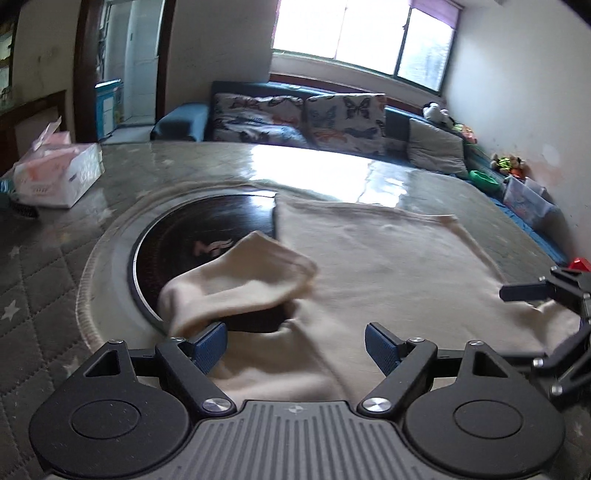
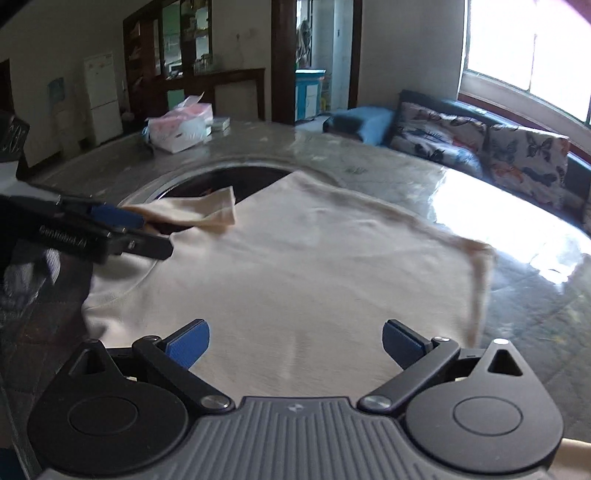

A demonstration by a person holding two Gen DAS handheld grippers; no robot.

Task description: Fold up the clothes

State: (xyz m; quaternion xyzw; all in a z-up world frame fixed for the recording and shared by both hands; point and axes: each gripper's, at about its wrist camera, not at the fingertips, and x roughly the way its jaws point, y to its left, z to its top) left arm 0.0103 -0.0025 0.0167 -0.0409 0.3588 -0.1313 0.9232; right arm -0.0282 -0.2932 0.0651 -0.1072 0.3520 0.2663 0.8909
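Cream shirt (image 2: pixel 314 266) spread flat on desk (image 2: pixel 517 280), sleeve (image 1: pixel 240 280) lifted. Soft, light, floppy; best pinched at hem or shoulder. Left claw (image 1: pixel 295 341) and right claw (image 2: pixel 295 345) wide open, empty.

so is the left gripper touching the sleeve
Touching. In the left wrist view the sleeve drapes against the left pad of the left gripper; the jaws stand open, not clamped on it.

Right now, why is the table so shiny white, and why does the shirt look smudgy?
Left wrist view: window light glares off the glossy table, and the sleeve is motion-blurred. Right wrist view: the same glare, blurry shirt edges, and fisheye bending at the borders.
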